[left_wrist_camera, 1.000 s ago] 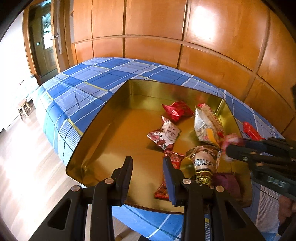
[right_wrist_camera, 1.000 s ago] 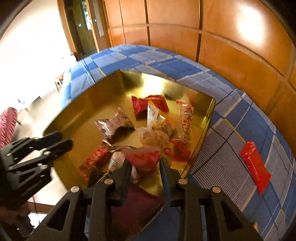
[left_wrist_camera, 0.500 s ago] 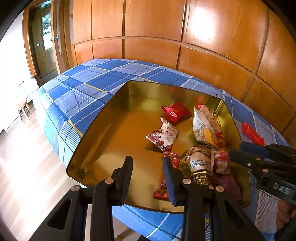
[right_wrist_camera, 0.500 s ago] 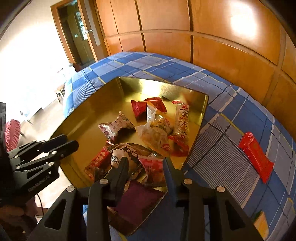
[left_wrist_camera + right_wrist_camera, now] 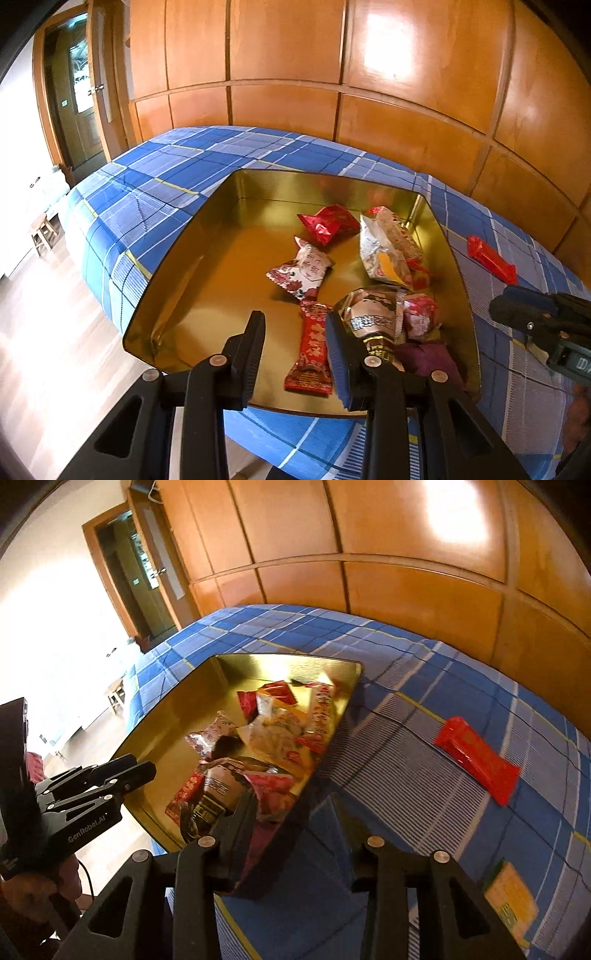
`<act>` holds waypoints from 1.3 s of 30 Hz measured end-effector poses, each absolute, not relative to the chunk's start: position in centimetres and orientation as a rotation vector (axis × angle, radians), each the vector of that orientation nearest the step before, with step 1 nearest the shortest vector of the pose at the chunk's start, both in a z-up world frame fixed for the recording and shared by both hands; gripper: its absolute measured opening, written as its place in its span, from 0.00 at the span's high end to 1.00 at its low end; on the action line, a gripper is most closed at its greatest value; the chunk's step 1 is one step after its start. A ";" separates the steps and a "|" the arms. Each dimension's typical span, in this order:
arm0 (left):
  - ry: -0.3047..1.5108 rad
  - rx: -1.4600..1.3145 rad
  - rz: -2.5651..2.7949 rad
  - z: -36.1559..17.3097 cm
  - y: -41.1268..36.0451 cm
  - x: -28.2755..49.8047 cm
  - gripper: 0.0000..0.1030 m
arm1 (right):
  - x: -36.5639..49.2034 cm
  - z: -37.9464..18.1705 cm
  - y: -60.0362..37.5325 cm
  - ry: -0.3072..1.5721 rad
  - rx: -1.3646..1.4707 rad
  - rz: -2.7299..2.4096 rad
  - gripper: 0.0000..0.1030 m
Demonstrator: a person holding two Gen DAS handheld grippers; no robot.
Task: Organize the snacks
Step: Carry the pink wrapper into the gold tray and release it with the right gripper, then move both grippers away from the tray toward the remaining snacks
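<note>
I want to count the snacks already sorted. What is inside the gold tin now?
Inside the gold tin lie several wrapped snacks: a red packet, a white floral one, a long red one and others piled together. What lies under the pile is covered.

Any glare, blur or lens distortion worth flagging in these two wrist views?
Left wrist view: sharp, with a bright glare patch on the orange wooden wall panels and fisheye-bent panel seams. Right wrist view: softer, the snacks in the gold metal tray are smeared, and the doorway side is overexposed.
</note>
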State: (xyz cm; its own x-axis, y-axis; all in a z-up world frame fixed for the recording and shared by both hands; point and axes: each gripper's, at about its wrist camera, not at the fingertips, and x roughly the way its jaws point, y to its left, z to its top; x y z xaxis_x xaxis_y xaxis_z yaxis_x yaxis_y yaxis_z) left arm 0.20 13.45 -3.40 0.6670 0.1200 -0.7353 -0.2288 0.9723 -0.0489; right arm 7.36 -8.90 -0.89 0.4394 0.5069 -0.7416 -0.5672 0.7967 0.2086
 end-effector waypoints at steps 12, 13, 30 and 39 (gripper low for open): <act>0.822 -0.105 0.161 -3.2 11.7 0.2 0.67 | 6.9 -2.4 -13.6 0.925 -0.006 0.595 0.62; 0.822 -0.102 0.158 -3.2 11.6 0.2 0.67 | 6.8 -2.5 -14.0 0.928 -0.004 0.587 0.62; 0.828 -0.060 0.096 -3.3 9.5 0.2 0.67 | 6.4 -4.5 -20.6 0.993 -0.030 0.469 0.45; 0.827 -0.054 0.060 -3.3 8.7 0.1 0.67 | 6.5 -4.0 -25.4 1.011 -0.084 0.375 0.41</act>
